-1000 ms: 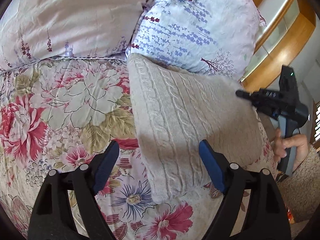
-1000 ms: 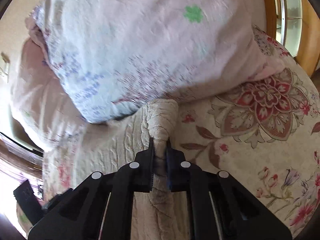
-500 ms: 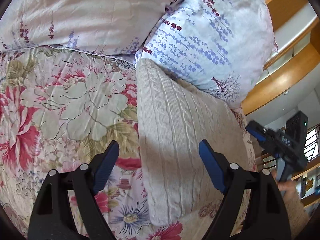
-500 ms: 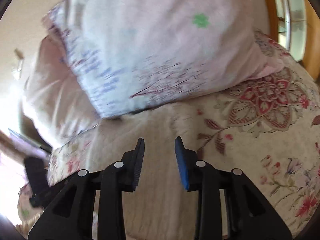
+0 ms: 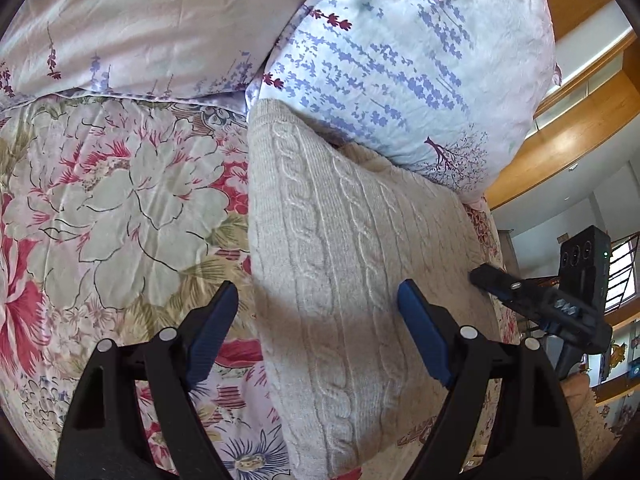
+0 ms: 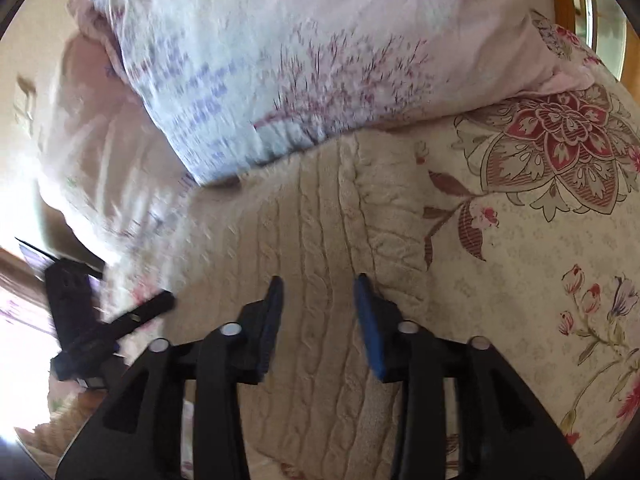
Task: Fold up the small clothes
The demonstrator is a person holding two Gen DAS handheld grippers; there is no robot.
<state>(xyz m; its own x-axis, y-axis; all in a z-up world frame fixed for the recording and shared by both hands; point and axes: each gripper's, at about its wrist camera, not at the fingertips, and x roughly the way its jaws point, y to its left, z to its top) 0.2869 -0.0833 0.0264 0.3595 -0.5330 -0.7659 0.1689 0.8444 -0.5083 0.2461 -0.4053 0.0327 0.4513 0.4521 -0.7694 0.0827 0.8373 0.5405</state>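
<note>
The cream cable-knit sweater (image 5: 352, 280) lies folded into a long strip on the floral bedspread (image 5: 120, 208), its far end tucked under the lavender-print pillow (image 5: 400, 60). Both tools hover with nothing held: the left tool (image 5: 316, 332) has its jaws wide apart, straddling the sweater's left edge, and the right tool (image 6: 318, 312) is parted above the knit near its right edge. For a tidy next fold, I'd say grip the near corners evenly and lift them together. The pillow resting on the far end could snag the cloth; a second pillow (image 5: 140, 20) sits further left.
</note>
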